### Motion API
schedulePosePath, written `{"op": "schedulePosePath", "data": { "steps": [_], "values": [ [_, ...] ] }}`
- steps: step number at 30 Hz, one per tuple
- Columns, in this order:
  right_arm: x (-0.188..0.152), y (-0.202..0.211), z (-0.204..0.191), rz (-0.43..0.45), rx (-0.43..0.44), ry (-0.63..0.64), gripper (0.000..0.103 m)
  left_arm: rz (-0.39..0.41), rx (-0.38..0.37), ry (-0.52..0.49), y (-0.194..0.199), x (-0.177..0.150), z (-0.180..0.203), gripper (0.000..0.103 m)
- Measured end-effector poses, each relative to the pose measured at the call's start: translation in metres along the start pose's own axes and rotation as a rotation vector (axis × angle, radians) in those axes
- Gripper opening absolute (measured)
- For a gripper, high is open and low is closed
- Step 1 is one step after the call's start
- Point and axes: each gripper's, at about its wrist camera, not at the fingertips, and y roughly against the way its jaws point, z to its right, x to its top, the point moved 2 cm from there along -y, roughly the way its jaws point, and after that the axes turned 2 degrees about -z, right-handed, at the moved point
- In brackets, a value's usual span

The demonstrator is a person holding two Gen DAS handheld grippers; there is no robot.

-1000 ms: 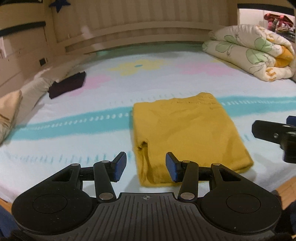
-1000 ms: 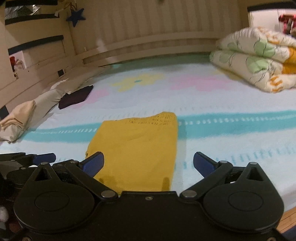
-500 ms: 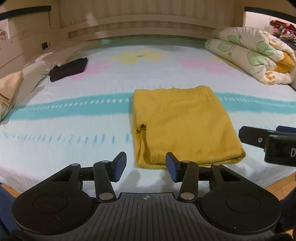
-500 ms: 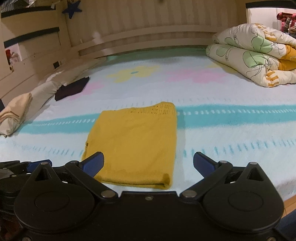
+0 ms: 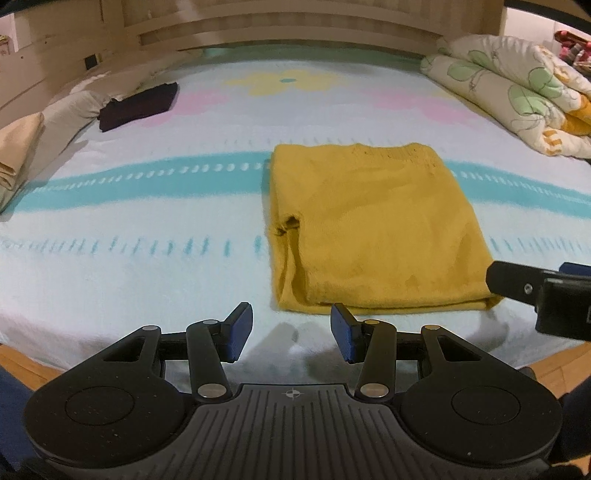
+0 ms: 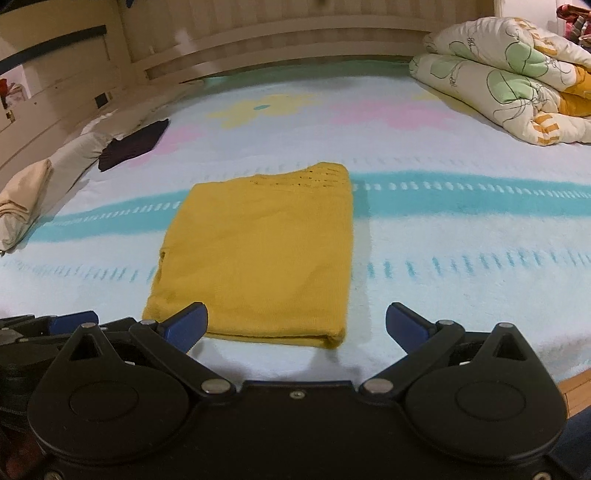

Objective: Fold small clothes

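A yellow knit garment (image 5: 373, 225) lies folded into a flat rectangle on the pale patterned bed sheet (image 5: 147, 229); it also shows in the right wrist view (image 6: 262, 254). My left gripper (image 5: 291, 334) is open and empty, held just short of the garment's near left corner. My right gripper (image 6: 295, 325) is wide open and empty, just before the garment's near edge. The right gripper's body shows at the right edge of the left wrist view (image 5: 546, 295).
A folded dark garment (image 5: 138, 105) and beige pillows (image 5: 22, 147) lie at the far left. A rolled floral quilt (image 5: 517, 96) sits at the far right. A wooden headboard (image 5: 280, 22) runs along the back. The bed's wooden front edge (image 6: 576, 386) is near.
Both grippers have pulled back toward the bed's front edge, away from the folded yellow garment. The garment lies unmoved and both grippers stay open.
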Motion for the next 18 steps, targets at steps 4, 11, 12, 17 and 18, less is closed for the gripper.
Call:
{"op": "schedulePosePath", "data": {
  "steps": [4, 11, 12, 17, 18],
  "values": [
    [0.0013, -0.0026, 0.0046, -0.009, -0.01, -0.009, 0.102, -0.006, -0.006, -0.007, -0.0017, -0.001, 0.0017, 0.045],
    [0.0015, -0.0056, 0.0069, -0.025, -0.019, -0.013, 0.102, 0.002, 0.002, -0.009, -0.0007, -0.0008, 0.0024, 0.045],
    [0.0015, -0.006, 0.0069, -0.027, -0.019, -0.013, 0.102, 0.005, 0.002, -0.011, -0.0003, -0.0006, 0.002, 0.045],
    [0.0015, -0.0081, 0.0072, -0.037, -0.026, -0.012, 0.102, 0.017, 0.003, -0.016, 0.0018, 0.0005, 0.0016, 0.045],
    [0.0014, -0.0083, 0.007, -0.04, -0.028, -0.011, 0.102, 0.018, 0.004, -0.015, 0.0018, 0.0006, 0.0019, 0.045]
  ]
}}
